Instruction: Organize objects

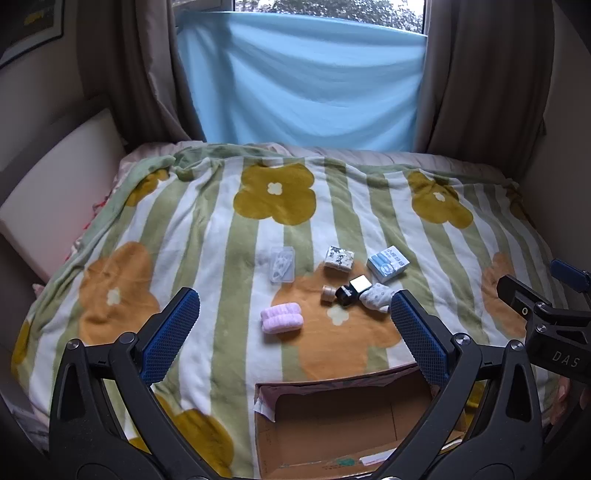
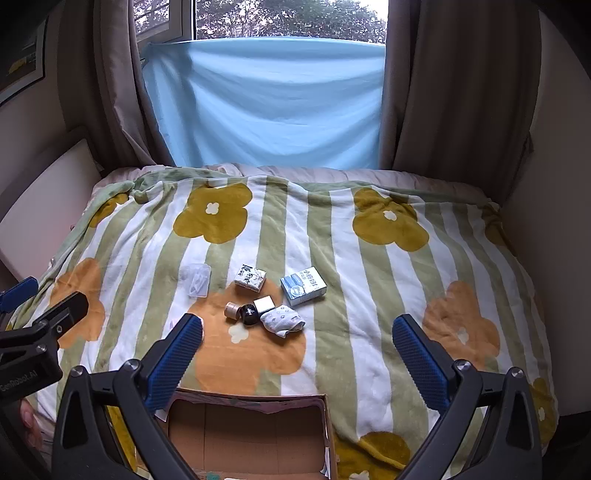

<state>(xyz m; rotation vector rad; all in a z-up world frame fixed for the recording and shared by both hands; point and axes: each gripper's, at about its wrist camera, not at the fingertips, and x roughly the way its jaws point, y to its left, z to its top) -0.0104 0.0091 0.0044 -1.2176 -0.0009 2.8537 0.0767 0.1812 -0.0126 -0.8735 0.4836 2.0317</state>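
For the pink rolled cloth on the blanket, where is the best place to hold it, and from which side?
Probably grip the pink rolled cloth across its short width at the middle, coming from above with the open left hand-held gripper. It lies flat as a long soft roll, apart from the other items, so both long sides are free.

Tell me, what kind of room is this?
Most likely a bedroom. A bed covered by a striped flower-print blanket fills the view, brown curtains frame a window behind it, and a padded headboard stands at the left. Small items and an open cardboard box lie on the blanket.
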